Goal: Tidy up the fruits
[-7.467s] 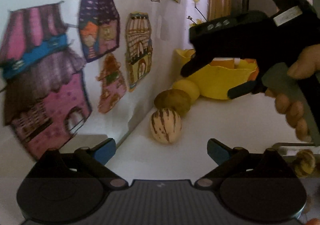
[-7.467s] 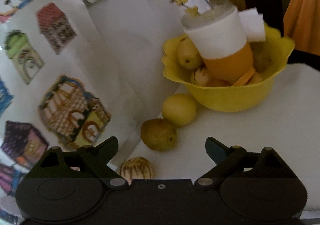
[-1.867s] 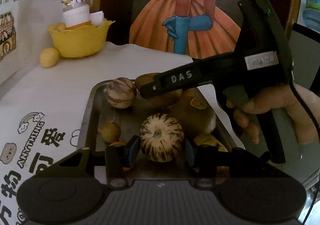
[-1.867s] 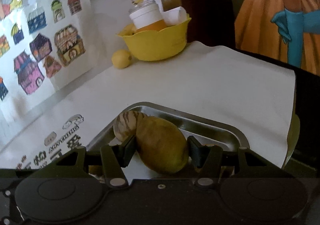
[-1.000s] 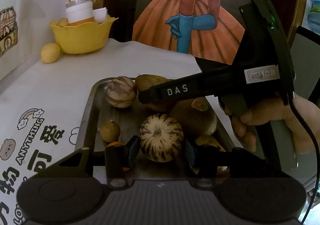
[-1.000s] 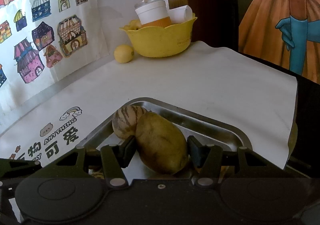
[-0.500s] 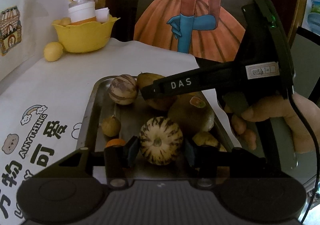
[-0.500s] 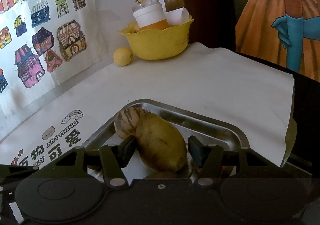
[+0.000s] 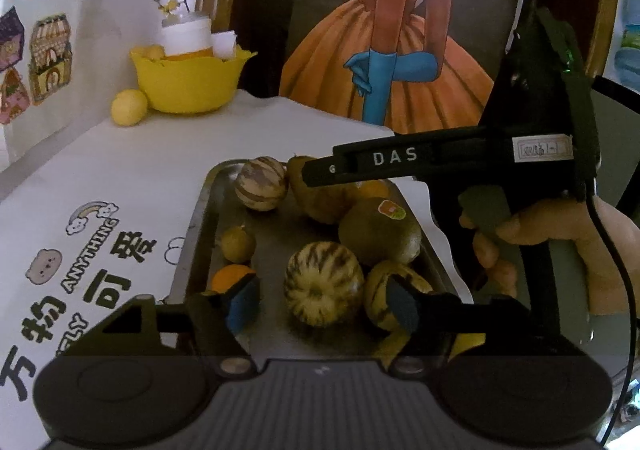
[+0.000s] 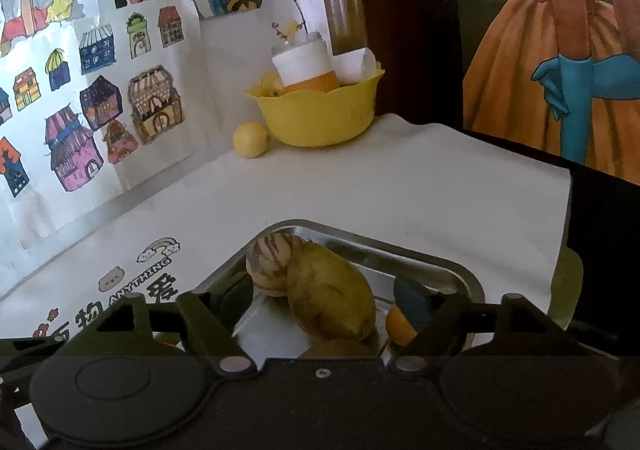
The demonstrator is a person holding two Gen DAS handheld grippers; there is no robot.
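Tray (image 9: 199, 218) near end hidden behind left tool (image 9: 322, 300), orange (image 9: 228, 277) partly covered

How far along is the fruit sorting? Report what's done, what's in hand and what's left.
Done: the metal tray holds several fruits, including a striped melon and an olive-yellow fruit.
In hand: nothing. The left gripper straddles the melon and the right gripper the olive-yellow fruit, both open with gaps showing.
Left: a lemon beside the yellow bowl, probably next.

Fruits (image 9: 324, 288) in tray (image 9: 200, 210) — bowl (image 9: 188, 80) behind.
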